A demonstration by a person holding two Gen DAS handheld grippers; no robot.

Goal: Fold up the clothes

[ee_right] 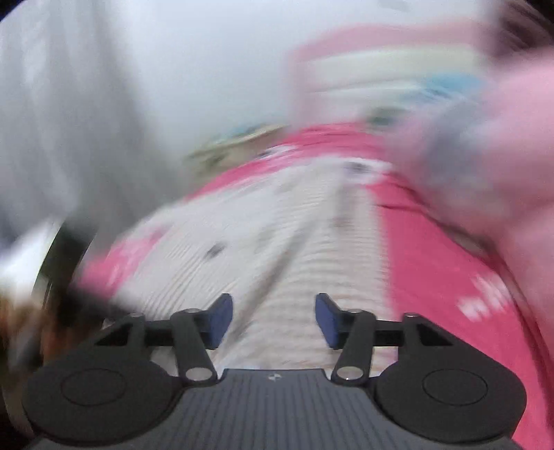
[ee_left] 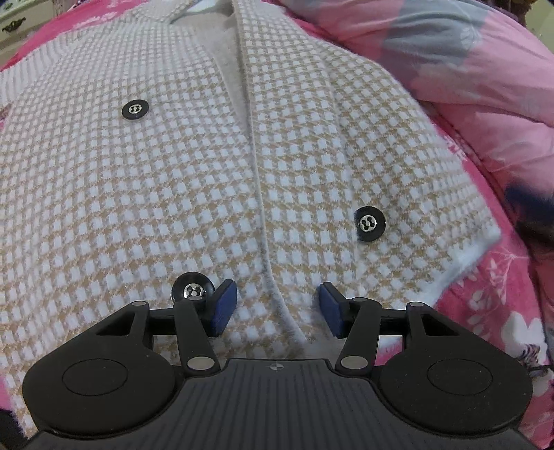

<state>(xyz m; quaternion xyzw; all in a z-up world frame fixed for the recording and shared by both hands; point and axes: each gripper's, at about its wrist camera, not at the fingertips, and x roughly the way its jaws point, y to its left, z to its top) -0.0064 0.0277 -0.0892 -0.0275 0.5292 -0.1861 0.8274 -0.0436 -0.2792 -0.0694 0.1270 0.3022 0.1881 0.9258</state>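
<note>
A bright pink bedsheet with white floral print is being shown spread over the bed. A pale pink quilt with grey patches is being seen bunched along its right side. A white drawer front with a dark handle is being glimpsed at upper left.

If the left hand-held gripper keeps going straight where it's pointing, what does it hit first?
Most likely the checked jacket, around its front edge seam. The left hand-held gripper is open with nothing between its pads, aimed down at the fabric, beside a black button. The exact gap is unclear.
</note>
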